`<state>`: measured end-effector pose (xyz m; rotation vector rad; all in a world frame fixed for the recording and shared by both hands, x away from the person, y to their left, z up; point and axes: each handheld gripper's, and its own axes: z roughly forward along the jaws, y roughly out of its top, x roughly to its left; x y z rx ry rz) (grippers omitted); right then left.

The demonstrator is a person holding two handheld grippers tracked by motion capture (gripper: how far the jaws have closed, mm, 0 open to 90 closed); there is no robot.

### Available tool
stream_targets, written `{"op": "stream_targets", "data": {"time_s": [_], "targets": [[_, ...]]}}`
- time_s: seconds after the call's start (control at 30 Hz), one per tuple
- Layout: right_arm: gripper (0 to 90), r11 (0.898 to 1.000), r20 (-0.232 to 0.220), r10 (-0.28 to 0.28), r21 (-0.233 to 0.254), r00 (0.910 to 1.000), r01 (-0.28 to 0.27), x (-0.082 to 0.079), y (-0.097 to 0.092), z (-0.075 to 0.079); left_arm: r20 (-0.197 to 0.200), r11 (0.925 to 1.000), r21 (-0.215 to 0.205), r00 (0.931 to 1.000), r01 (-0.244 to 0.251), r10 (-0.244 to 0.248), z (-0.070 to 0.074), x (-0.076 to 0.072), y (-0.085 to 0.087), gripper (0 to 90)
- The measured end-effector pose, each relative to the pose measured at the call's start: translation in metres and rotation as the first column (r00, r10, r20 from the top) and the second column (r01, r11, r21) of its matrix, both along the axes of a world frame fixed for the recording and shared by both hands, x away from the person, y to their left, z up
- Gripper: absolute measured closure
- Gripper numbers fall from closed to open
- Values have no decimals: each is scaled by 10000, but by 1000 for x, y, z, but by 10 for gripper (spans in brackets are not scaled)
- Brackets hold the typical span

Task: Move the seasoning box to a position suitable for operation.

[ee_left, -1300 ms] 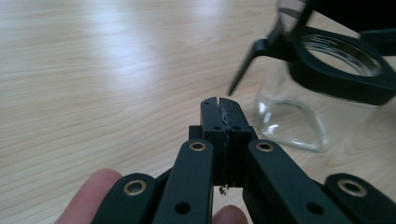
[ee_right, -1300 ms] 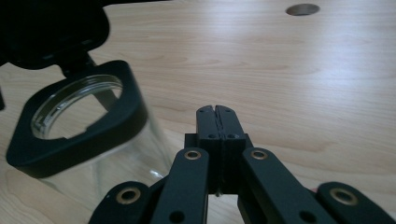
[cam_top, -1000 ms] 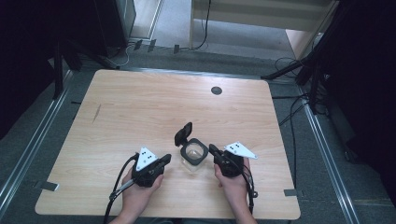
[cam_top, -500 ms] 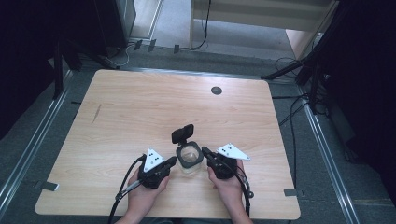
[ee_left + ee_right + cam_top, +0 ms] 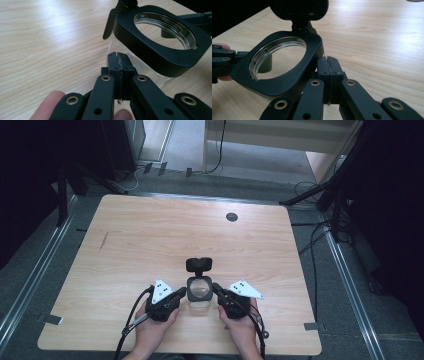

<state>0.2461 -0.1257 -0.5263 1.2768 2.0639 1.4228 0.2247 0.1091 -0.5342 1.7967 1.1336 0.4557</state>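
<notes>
- Jar [image 5: 199, 292] near front table [image 5: 150, 235] edge, lid [image 5: 199, 265] flipped open
- Left gripper [image 5: 183, 292], right gripper [image 5: 215, 287]: jaws closed, empty, pressing jar sides
- Push evenly from both sides; keep upright

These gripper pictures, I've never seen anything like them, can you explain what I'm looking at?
A person sits at a wooden table, holding a hand-held gripper in each hand. The high view looks down on the table; the other two come from cameras riding on each gripper, looking along its black jaws. Between them stands a clear jar with a black collar and its lid flipped open. The left gripper and the right gripper are both shut, with their tips against the jar's sides. Neither clamps anything between its jaws.
</notes>
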Motion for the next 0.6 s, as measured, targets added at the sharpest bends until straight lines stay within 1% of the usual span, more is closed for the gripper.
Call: {"op": "stream_targets", "data": {"time_s": [0.1, 0.27, 0.33, 0.37, 0.4, 0.43, 0.47, 0.5, 0.53, 0.57, 0.6], "targets": [[900, 10000, -82, -9, 59, 10000, 10, -3, 1, 1, -19, 10000, -6, 10000, -21, 21, 0, 1, 2, 900], [900, 9999, -22, 127, 9, 9999, -127, -4, 1, 1, -32, 10000, -74, 10000, 15, -16, -1, 1, 3, 900], [900, 9996, 92, -95, -280, 9999, 97, -4, 1, 2, -16, 10000, -34, 10000, 41, -41, 0, 0, 5, 900], [900, 9994, 112, -301, -143, 9995, 302, -1, -4, 5, -36, 9999, -100, 10000, 41, -42, 1, -3, 9, 900], [900, 9992, 96, -403, -46, 9991, 404, 1, -7, 7, -8, 9999, -84, 10000, 75, -75, 1, -5, 13, 900], [900, 9986, 155, -519, 56, 9985, 519, 4, -11, 11, -25, 9998, -154, 9999, 123, -124, 2, -8, 17, 900], [900, 9981, 209, -588, 220, 9980, 584, 7, -15, 15, -25, 9994, -254, 9997, 245, -246, 2, -11, 21, 900], [900, 9981, 209, -588, 220, 9980, 584, 7, -15, 15, -25, 9994, -254, 9997, 245, -246, 2, -11, 21, 900], [900, 9972, 271, -655, 366, 9975, 645, 10, -18, 20, -20, 9984, -379, 9992, 410, -411, 2, -15, 24, 900], [900, 9963, 364, -661, 578, 9971, 639, 18, -21, 28, 20, 9968, -404, 9976, 690, -689, 1, -22, 27, 900], [900, 9963, 346, -620, 618, 9975, 598, 22, -21, 33, -21, 9946, -550, 9961, 877, -879, 0, -25, 27, 900]]}}
